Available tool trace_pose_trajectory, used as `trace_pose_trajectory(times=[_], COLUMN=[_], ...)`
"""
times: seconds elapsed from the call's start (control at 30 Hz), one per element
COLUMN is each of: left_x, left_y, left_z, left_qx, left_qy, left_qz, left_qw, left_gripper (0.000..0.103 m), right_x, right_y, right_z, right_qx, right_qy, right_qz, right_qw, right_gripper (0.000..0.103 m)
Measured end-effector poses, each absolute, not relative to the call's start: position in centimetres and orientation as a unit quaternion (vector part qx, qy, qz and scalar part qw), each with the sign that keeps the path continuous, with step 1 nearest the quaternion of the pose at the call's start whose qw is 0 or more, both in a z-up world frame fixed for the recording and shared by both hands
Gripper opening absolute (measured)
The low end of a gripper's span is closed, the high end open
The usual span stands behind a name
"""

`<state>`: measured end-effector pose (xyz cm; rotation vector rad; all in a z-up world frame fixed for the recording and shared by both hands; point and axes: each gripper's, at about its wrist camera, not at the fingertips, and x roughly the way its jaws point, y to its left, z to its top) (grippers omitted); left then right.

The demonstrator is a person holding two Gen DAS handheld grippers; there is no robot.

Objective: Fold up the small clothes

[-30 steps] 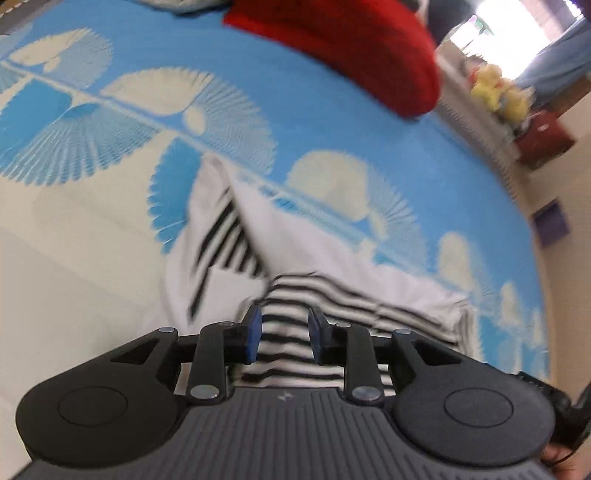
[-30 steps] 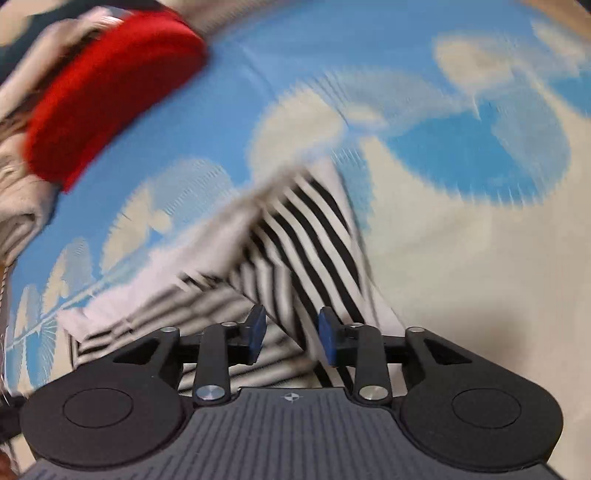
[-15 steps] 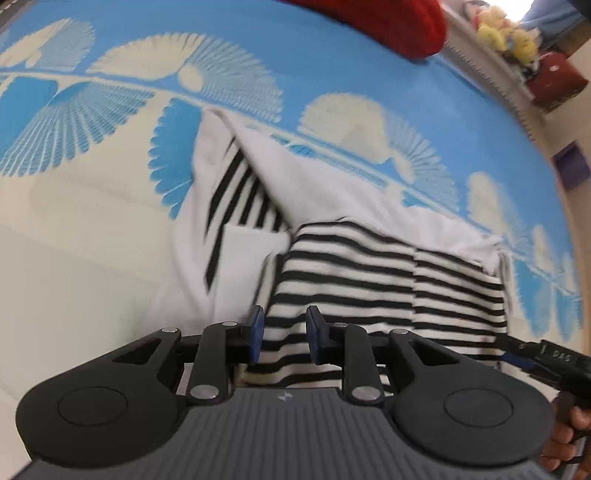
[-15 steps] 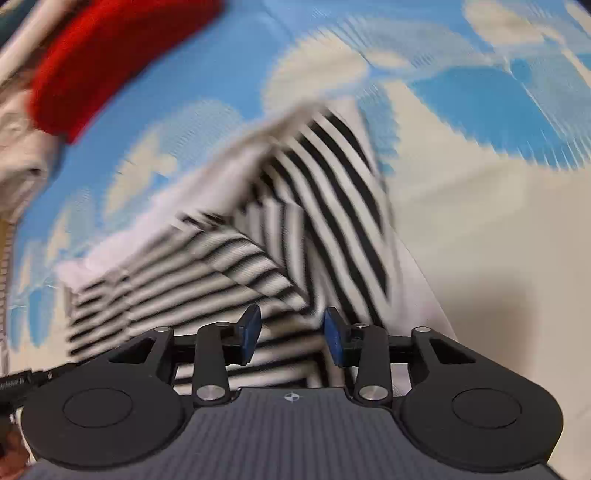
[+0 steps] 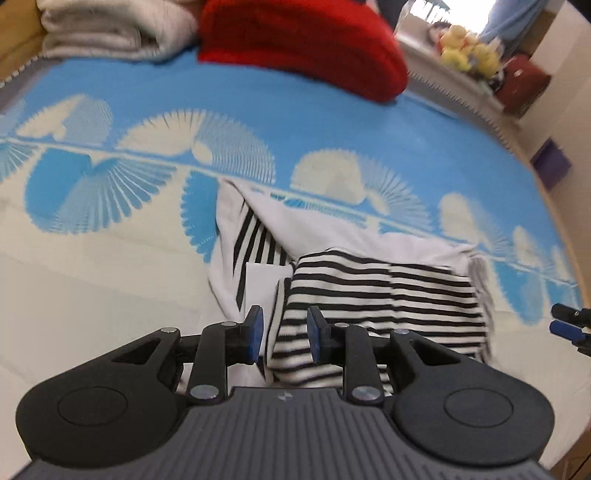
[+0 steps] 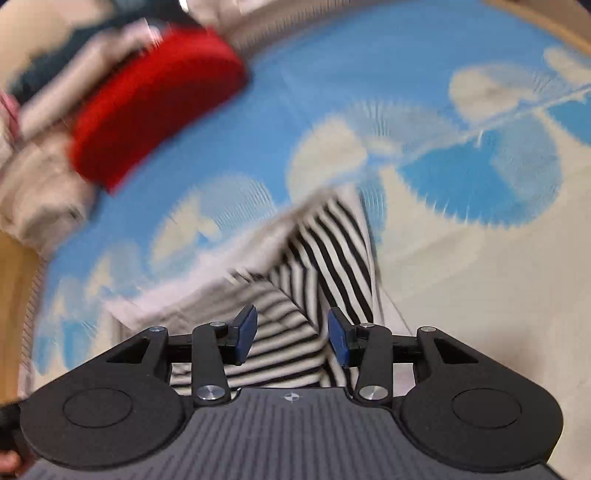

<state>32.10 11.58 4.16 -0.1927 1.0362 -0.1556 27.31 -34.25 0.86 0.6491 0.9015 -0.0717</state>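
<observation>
The black-and-white striped little shirt [image 5: 384, 295] lies partly folded on the blue and cream patterned bedspread [image 5: 332, 122]. The left gripper [image 5: 283, 334] hangs over the shirt's near edge, its blue pads a little apart and pinching nothing. The right gripper [image 6: 291, 334] is spread wider above the cloth, also empty. Only the left view shows yellow soft toys [image 5: 467, 55] and a folded grey blanket [image 5: 110, 29] beside the red cushion [image 5: 303, 40]. The right view is blurred.

Blue fan-patterned bedspread [image 5: 332, 122]; red cushion [image 5: 303, 40] beside folded beige blanket [image 5: 110, 29]; yellow plush toys [image 5: 467, 51] beyond
</observation>
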Motion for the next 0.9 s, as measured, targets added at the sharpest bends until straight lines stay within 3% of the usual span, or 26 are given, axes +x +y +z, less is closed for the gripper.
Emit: trace_pose_trajectory(times=[0.3,0.57,0.9], left_x=[18.4,8.0,5.5], left_y=[12.0,12.3,15.2], left_z=[11.3,6.9,2.2], left_qx=[-0.064,-0.086,-0.130], left_qy=[0.425,0.431,0.444], left_qz=[-0.113,-0.086,-0.066], left_qw=[0.896,0.894,0.884], left_gripper=[0.029,0.029,0.029], right_x=[13.1,2.9,2.2], right_y=[-34.3,-35.5,-34.9], right_z=[5.6,-1.5,-5.9], right_qx=[0.272,0.285,0.283], right_qy=[0.379,0.409,0.441], right_qz=[0.005,-0.041,-0.059], right_qw=[0.884,0.866,0.850], right_gripper=[0.051,0.052,0.052])
